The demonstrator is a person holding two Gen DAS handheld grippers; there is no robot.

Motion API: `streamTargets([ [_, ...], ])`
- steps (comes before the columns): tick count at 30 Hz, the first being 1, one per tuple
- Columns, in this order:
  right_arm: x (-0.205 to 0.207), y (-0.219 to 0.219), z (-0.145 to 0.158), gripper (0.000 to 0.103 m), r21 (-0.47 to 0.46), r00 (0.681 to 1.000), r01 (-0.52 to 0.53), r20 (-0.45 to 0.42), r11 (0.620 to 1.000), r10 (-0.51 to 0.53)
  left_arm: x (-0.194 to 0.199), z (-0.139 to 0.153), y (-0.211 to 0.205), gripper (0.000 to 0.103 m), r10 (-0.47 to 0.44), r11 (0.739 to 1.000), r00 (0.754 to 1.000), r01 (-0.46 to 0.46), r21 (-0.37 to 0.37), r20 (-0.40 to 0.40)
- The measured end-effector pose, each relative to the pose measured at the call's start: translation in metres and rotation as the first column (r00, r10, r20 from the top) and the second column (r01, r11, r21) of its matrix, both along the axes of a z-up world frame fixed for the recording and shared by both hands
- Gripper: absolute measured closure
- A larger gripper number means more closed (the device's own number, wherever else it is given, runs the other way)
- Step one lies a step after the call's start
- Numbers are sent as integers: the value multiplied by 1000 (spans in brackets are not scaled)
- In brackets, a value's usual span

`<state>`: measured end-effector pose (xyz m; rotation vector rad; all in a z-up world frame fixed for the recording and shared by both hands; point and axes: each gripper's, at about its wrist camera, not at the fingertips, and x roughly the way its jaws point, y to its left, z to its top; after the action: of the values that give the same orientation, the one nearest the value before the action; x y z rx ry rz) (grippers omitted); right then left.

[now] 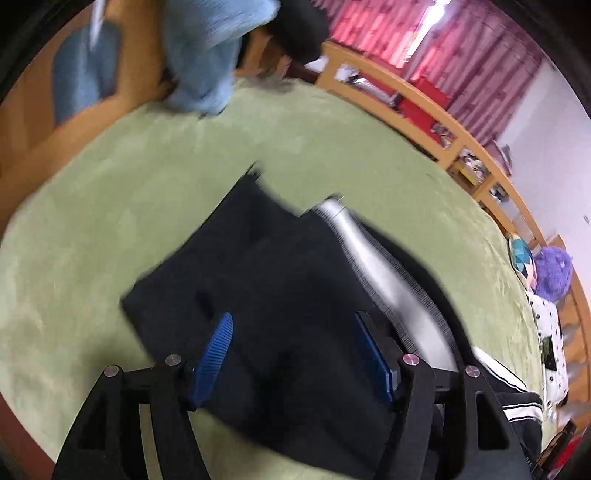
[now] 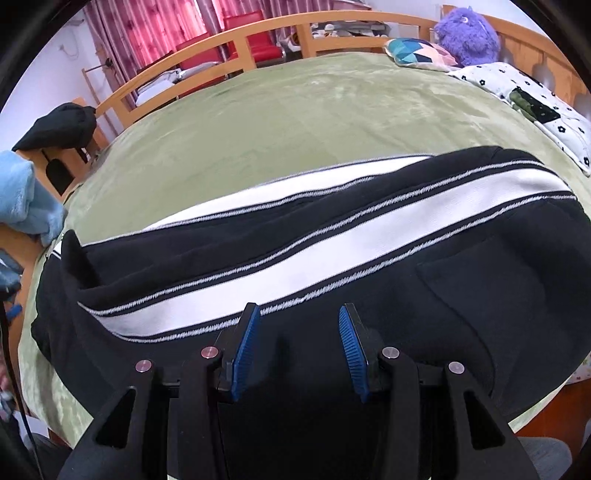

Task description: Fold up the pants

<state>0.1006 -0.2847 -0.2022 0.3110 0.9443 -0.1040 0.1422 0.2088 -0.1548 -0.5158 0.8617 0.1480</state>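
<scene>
while both grippers hover with fingers parted, pants [image 2: 295, 251] lie beneath.

Left gripper [image 1: 291, 354]: jaws apart, blue pads [image 1: 214, 354] at 7 and 5 o'clock, tilted downward, nothing pinched between them. Right gripper [image 2: 299, 350]: jaws partly apart, pads [image 2: 245, 350] upright and parallel, likewise tilted downward, gap empty.

Home bedroom. Bed with green blanket [image 2: 258, 122] and wooden rail frame [image 2: 236, 44] at the far side, pink curtains [image 2: 147, 29] behind it, purple plush toy [image 2: 469, 35] and patterned pillow [image 2: 421, 51] far right, floral bedding [image 2: 524, 92] beside them.
</scene>
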Motion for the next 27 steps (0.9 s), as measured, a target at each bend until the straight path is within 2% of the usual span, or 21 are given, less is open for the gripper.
streamTargets([
  [2,0,2,-4,59,2,1000,-1,-16,1000,1,-6,-16,10,40,38,998,999,-38,-59,0],
  [9,-3,3,-2,59,-16,999,23,-48,1000,-23,20,-45,36,40,99,992,995,-100,-76,-16],
  [13,-5,3,-3,59,-23,995,61,-74,998,-63,36,-64,42,40,107,983,994,-109,-148,-20],
  [15,-3,4,-4,59,-25,993,82,-81,996,-84,40,-67,45,50,136,976,991,-136,-173,-9],
  [16,-1,6,-5,59,-19,993,87,-82,996,-88,43,-68,46,66,145,972,989,-144,-188,-9],
  [17,0,6,-6,59,-13,993,89,-83,996,-90,45,-68,48,86,142,968,990,-139,-208,-4],
  [18,3,8,-6,59,-3,992,89,-85,996,-89,46,-66,50,94,133,966,991,-129,-225,2],
  [19,7,10,-6,59,8,993,86,-85,996,-85,44,-62,51,96,125,964,992,-116,-241,20],
  [22,15,18,-2,59,-5,994,66,-81,998,-66,17,-28,63,97,153,963,978,-114,-245,144],
  [24,16,23,5,59,-19,997,47,-60,999,-48,-7,-11,73,97,205,962,963,-164,-219,177],
  [25,14,25,9,59,-24,998,39,-46,999,-40,-17,-8,77,97,224,963,957,-190,-190,183],
  [27,11,26,12,59,-31,999,28,-30,999,-29,-27,-20,85,97,260,960,959,-244,-141,112],
])
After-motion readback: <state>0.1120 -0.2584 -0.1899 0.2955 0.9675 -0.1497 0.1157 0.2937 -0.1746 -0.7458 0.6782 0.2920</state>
